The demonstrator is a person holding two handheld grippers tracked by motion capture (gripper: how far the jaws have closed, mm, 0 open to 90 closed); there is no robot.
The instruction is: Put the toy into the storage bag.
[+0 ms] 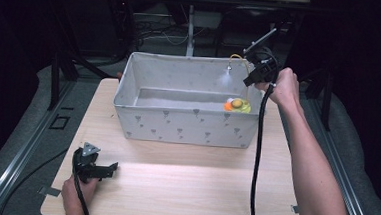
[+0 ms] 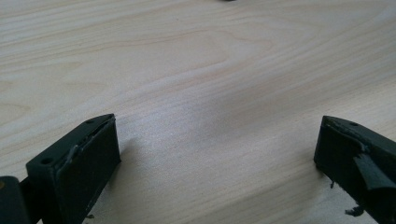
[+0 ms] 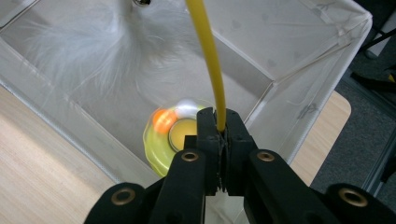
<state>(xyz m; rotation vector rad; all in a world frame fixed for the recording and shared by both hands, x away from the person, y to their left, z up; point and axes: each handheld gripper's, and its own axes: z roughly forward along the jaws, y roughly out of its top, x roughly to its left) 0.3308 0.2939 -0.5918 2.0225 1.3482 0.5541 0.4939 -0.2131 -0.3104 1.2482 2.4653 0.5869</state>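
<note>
Pale wooden tabletop (image 1: 183, 187) with rounded corners, broad bare stretch across the near half. Grey fabric storage box with small printed triangles (image 1: 187, 127) standing at the far middle, open at the top, walls upright, its right end near the table's right edge. Dark floor and metal rails on both sides of the table.

Left gripper (image 1: 105, 170) low on the near-left part of the table, well apart from the box, held in the person's left hand (image 1: 75, 193). Jaws spread wide, nothing between them, bare wood grain under and ahead of them in the left gripper view (image 2: 217, 154).

Right gripper (image 3: 221, 128) raised over the box's far right corner, held in the person's right hand (image 1: 282, 88). Jaws clenched on a thin yellow flexible rod (image 3: 210, 56), the rod rising straight from between the tips. White fluffy feather tuft (image 3: 112, 42) hanging inside the box beyond the jaws. Round yellow-green translucent toy with an orange ball (image 3: 168, 135) lying on the box floor at the right end, directly below the clenched jaws, close to the near wall.
</note>
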